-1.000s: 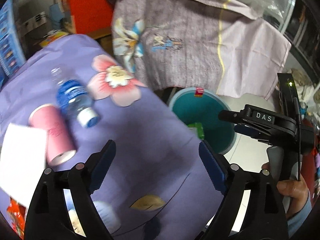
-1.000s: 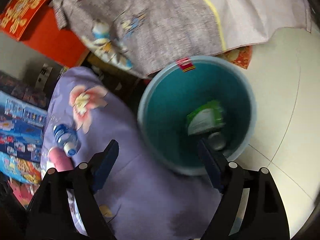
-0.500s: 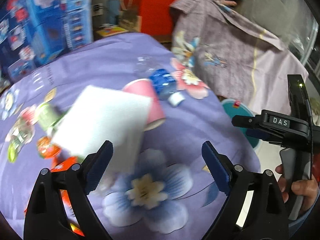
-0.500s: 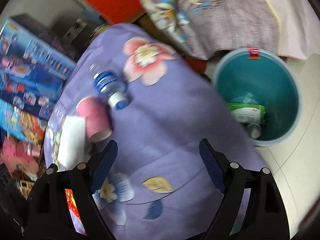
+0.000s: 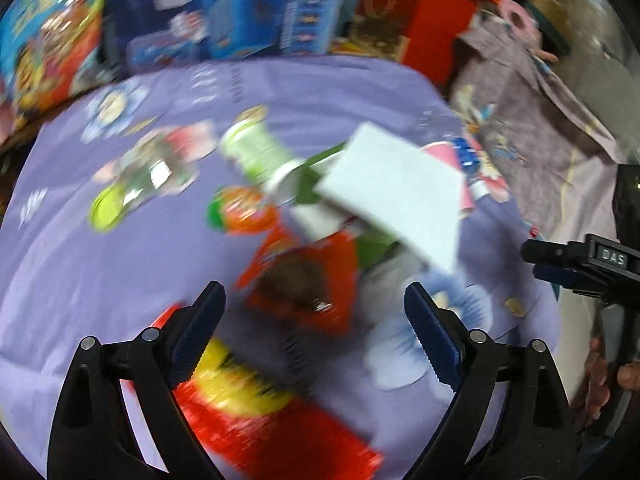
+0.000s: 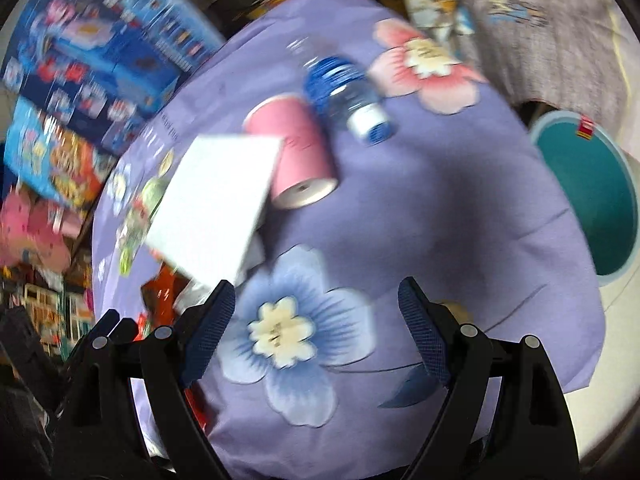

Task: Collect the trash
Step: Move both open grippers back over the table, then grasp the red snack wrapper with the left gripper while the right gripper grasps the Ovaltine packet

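Observation:
Trash lies on a purple flowered cloth (image 5: 100, 264). In the left wrist view my left gripper (image 5: 314, 330) is open and empty above an orange-red snack packet (image 5: 308, 280); a red and yellow packet (image 5: 260, 408), a white paper (image 5: 392, 196), a green-white can (image 5: 260, 156) and a clear bottle (image 5: 148, 176) lie around. In the right wrist view my right gripper (image 6: 316, 328) is open and empty over the cloth (image 6: 460, 208), near the white paper (image 6: 216, 204), a pink cup (image 6: 296, 152) and a blue-labelled bottle (image 6: 348, 92). The teal bin (image 6: 592, 192) stands right of the table.
Colourful toy boxes (image 5: 180, 12) and a red box (image 5: 416, 12) stand behind the table. A grey patterned cloth (image 5: 540, 128) hangs at the right. The right handheld gripper's body (image 5: 592, 264) shows at the right edge of the left wrist view.
Both grippers swung left, away from the bin and over the table. The left one now hangs above the snack packets. Both stay open and empty.

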`<state>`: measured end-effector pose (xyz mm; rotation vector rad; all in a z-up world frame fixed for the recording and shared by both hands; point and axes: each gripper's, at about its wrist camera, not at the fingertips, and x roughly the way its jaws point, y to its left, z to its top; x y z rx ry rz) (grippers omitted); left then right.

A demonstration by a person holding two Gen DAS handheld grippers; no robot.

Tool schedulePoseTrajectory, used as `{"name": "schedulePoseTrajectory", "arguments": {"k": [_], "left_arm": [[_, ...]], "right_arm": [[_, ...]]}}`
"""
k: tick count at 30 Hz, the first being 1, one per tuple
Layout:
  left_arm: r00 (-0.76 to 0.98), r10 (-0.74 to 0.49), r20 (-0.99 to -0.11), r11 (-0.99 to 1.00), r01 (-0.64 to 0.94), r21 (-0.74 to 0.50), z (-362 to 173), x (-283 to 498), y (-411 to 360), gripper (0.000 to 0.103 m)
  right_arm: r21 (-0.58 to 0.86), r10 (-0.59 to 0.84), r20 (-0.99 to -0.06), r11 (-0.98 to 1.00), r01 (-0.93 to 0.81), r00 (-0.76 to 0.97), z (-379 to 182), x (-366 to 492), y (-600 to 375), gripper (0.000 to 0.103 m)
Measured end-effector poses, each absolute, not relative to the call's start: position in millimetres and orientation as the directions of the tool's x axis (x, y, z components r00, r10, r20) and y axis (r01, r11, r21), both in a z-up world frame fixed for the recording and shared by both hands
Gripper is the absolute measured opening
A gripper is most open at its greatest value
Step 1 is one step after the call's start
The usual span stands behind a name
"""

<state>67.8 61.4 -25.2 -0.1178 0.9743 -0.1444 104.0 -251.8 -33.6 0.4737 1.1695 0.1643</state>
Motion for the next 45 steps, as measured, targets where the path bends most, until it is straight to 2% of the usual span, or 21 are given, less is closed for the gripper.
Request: {"name": "schedulePoseTrajectory", "arguments": {"k": [4, 10, 17, 22, 26, 31, 32, 33, 34, 35, 36, 38, 45], "left_arm": [[0.528, -0.111, -0.842, 0.986, -0.045, -0.158, -40, 43, 99, 0.091], [0.429, -0.156, -0.890, 0.958, -0.154, -0.243, -68, 12, 125, 0.091], [0.375, -0.192, -0.907, 0.934, -0.214, -0.286, -81, 4, 112, 0.091], [0.383, -0.144, -0.912, 0.934, -0.253, -0.254, -86, 14, 98, 0.091], [0.382, -0.104, -0.918, 0.945, -0.249, -0.210, -89, 21, 86, 0.097], [0.415, -0.065, -0.907, 0.978, -0.155, -0.141, -91, 21, 66, 0.095], [0.425, -0.043, -0.904, 0.982, -0.150, -0.117, -90, 19, 66, 0.083], [0.439, 0.002, -0.898, 0.986, -0.148, -0.071, -88, 17, 66, 0.061], [0.444, 0.015, -0.896, 0.987, -0.150, -0.058, -87, 16, 68, 0.051], [0.452, 0.010, -0.892, 0.985, -0.156, -0.068, -86, 15, 75, 0.027], [0.455, -0.004, -0.891, 0.982, -0.166, -0.089, -85, 15, 84, 0.013], [0.457, -0.052, -0.888, 0.972, -0.179, -0.149, -86, 15, 101, 0.009], [0.505, -0.041, -0.862, 0.967, -0.197, -0.162, -76, 13, 132, 0.008]], "right_arm": [[0.432, 0.393, -0.852, 0.901, 0.039, 0.347, -31, 104, -216, 0.080], [0.431, 0.419, -0.853, 0.902, -0.035, 0.312, -31, 93, -178, 0.080], [0.431, 0.431, -0.858, 0.900, -0.063, 0.278, -39, 69, -165, 0.080], [0.450, 0.444, -0.853, 0.892, -0.047, 0.275, -45, 62, -172, 0.080], [0.459, 0.449, -0.849, 0.888, -0.034, 0.276, -46, 63, -178, 0.080], [0.474, 0.462, -0.846, 0.880, -0.020, 0.267, -50, 66, -177, 0.080], [0.474, 0.462, -0.846, 0.880, -0.022, 0.265, -51, 67, -175, 0.080], [0.473, 0.462, -0.847, 0.881, -0.025, 0.263, -51, 67, -174, 0.080], [0.473, 0.464, -0.847, 0.881, -0.032, 0.259, -50, 67, -171, 0.080], [0.474, 0.467, -0.846, 0.880, -0.039, 0.256, -49, 68, -168, 0.080], [0.475, 0.469, -0.846, 0.879, -0.043, 0.255, -48, 68, -166, 0.080], [0.476, 0.475, -0.842, 0.877, -0.061, 0.255, -43, 70, -158, 0.080], [0.485, 0.512, -0.821, 0.859, -0.162, 0.253, -16, 85, -116, 0.080]]}}
